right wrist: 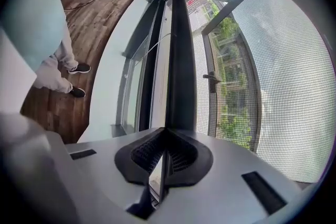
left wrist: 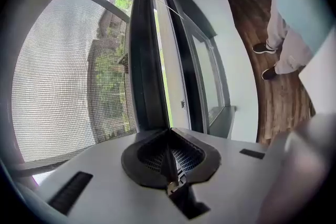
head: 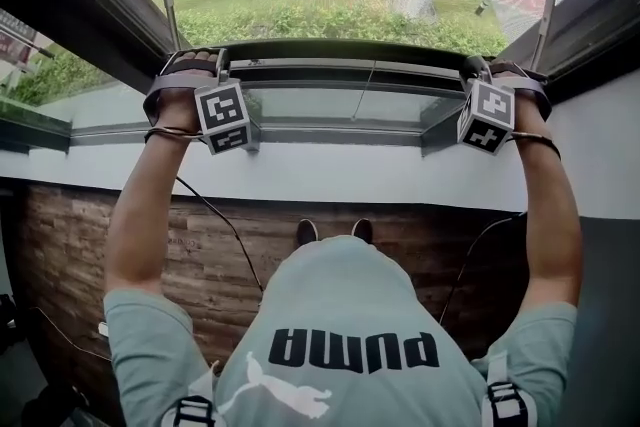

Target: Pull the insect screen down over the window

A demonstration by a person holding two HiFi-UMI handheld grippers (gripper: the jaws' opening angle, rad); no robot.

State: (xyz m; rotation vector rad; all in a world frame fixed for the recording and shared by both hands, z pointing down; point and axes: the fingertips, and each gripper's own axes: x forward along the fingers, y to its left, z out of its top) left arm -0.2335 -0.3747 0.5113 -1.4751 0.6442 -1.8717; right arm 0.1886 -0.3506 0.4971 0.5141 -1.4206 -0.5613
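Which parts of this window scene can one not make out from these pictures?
- Head view: the marker cubes hide how the left gripper and right gripper clamp the pull bar.
- Both gripper views: the round edge cuts off the insect screen; its top is unseen.
- Head view: the person's torso hides most of the shoes.

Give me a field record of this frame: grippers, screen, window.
left gripper: shut on the screen bar, near its left end
right gripper: shut on the screen bar, near its right end
screen bar: dark, level across the window, above the white sill
mesh: beside the bar in both gripper views; greenery shows through
person: both arms stretched forward to the bar
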